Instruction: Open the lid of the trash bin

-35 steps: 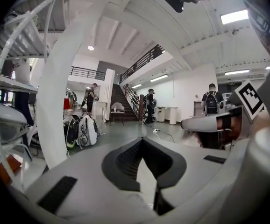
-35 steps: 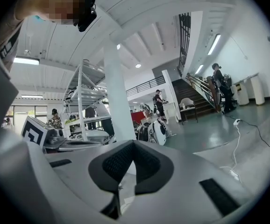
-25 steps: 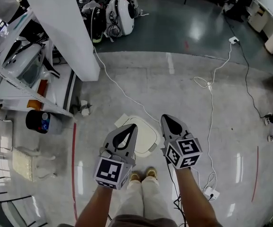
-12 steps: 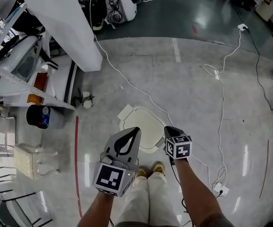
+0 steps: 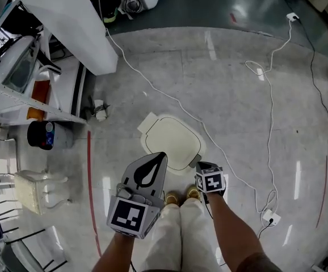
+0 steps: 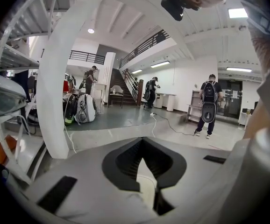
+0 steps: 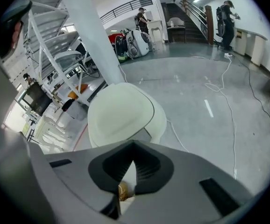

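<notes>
The trash bin (image 5: 172, 142) stands on the floor just ahead of my feet, its cream lid (image 7: 121, 113) down. My right gripper (image 5: 198, 164) is held low at the bin's near right edge, jaws shut on nothing. In the right gripper view the right gripper (image 7: 134, 147) points down at the lid's front rim, where a grey patch (image 7: 145, 135) shows. My left gripper (image 5: 158, 157) hovers higher, over the bin's near edge. Its jaw tips meet with nothing between them, and the left gripper (image 6: 143, 157) looks level across the hall.
A white pillar (image 5: 67, 21) and metal shelving (image 5: 16, 78) stand at the left, with a black cylinder (image 5: 39, 135) below the shelves. A white cable (image 5: 235, 171) runs past the bin to a power strip (image 5: 270, 217). My shoes (image 5: 181, 196) are right behind the bin.
My right gripper has dropped and drawn in toward the bin's near right edge. The left gripper stays about where it was. The bin now lies further up in the head view.
</notes>
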### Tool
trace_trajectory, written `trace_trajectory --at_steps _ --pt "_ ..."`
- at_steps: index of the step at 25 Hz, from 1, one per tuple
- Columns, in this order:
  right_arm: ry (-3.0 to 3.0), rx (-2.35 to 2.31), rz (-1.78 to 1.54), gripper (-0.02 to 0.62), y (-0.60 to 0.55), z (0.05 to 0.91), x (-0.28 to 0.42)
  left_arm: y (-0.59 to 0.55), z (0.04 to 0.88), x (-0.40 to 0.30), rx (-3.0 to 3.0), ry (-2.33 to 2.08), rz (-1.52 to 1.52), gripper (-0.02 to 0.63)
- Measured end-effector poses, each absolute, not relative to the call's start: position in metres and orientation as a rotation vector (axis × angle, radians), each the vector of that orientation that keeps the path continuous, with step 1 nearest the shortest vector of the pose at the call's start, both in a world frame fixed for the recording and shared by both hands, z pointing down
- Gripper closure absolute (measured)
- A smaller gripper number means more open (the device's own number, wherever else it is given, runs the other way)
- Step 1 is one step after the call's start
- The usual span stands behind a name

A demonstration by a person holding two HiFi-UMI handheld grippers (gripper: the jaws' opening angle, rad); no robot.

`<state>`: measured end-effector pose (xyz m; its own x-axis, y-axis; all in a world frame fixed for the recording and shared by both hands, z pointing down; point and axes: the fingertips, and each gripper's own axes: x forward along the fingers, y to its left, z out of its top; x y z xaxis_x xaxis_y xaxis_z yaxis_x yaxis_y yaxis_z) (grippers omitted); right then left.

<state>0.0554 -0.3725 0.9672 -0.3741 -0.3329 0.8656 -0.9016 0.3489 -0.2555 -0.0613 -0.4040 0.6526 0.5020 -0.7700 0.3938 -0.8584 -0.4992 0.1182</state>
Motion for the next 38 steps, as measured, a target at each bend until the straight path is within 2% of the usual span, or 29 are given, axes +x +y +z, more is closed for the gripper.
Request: trace_trajectory --at_steps 25,38 --pt "-1.89 1.087 0.991 0.561 -0.364 0.99 0.054 -0.389 0.68 -0.066 2.4 -1.357 0.413 0.6" --pt "-1.92 1.16 1.041 0.565 -0.379 0.947 0.047 -0.389 0.644 -0.064 2.425 -1.346 0.413 0.6"
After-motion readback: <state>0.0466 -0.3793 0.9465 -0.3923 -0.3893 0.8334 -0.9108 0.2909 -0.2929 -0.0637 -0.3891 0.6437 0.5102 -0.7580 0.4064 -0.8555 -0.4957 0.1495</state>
